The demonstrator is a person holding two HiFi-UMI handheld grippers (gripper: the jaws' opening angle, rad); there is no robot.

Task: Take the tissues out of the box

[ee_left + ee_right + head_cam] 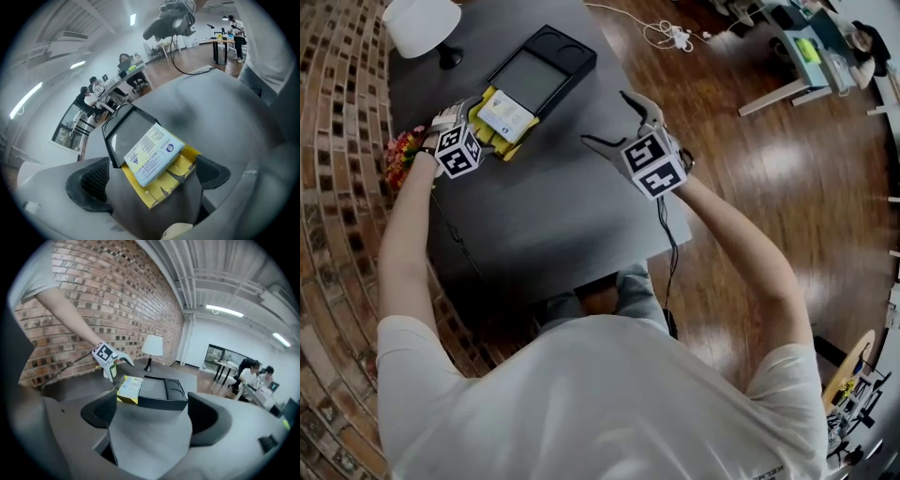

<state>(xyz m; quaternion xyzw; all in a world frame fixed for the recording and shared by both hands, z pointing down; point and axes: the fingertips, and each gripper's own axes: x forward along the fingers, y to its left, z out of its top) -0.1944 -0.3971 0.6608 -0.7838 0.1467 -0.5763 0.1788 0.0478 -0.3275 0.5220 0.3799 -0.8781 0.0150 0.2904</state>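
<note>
A torn yellow tissue box (514, 148) lies flat on the grey table (553, 216), against the black tray (581, 56). A white and blue tissue pack (506, 114) rests on top of the box and juts out toward the tray. My left gripper (484, 129) straddles the box, open; in the left gripper view the pack (153, 153) and box (180, 168) lie between the wide jaws of my left gripper (150, 180), and the pads do not press on them. My right gripper (605, 117) hovers open and empty over the table to the right. From my right gripper (152, 416) the box (123, 397) shows ahead.
A white lamp (422, 23) stands at the table's far left corner. A bunch of flowers (401, 155) sits by the brick wall at the left edge. The table's right edge (637, 150) drops to a wooden floor. A cable (670, 253) hangs from my right gripper.
</note>
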